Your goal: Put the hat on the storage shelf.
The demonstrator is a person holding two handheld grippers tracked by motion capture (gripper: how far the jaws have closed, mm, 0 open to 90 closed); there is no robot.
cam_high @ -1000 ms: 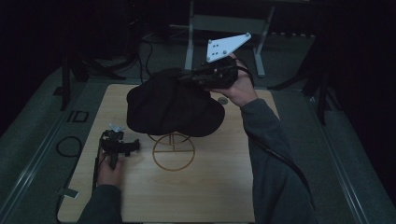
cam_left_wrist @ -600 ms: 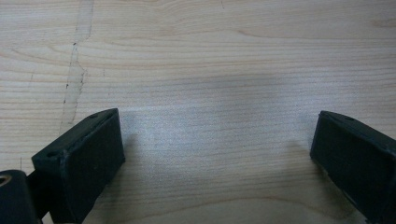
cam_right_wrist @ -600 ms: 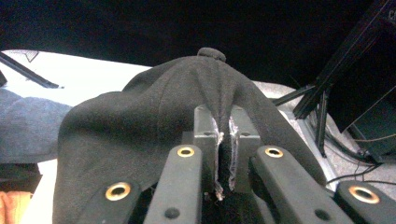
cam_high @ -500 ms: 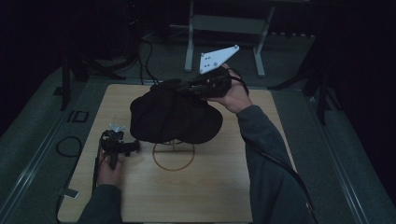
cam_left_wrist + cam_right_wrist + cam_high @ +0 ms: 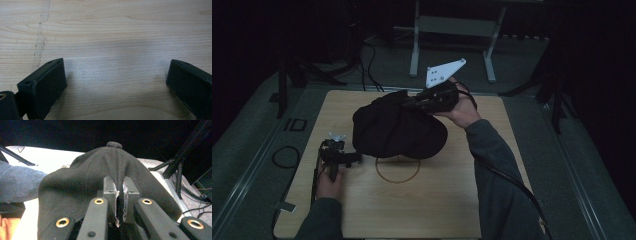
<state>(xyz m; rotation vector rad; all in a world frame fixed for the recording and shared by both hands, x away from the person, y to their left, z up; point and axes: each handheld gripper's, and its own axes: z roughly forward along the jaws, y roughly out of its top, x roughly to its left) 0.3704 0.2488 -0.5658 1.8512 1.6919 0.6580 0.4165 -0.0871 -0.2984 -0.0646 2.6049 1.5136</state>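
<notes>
Black cap (image 5: 399, 131) hangs mid-desk, draped over the wire stand whose ring base (image 5: 397, 169) shows at its near edge; my right claw (image 5: 119, 202) is pinching a fold of its crown. Left claw (image 5: 339, 156) rests spread and empty, on the desk (image 5: 437, 205) left of the cap. Risk, as I judge it: if the thin fold slips from the pinch, the cap could drop skewed and tip the stand.

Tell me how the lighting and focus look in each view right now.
High view: dim, room nearly black, the black cap loses its folds against the table. Left gripper view: bright, wood grain sharp, soft shadow between the open jaws, which look slightly blurred. Right gripper view: the cap is evenly lit and sharp, background black, the table behind washed out white.
</notes>
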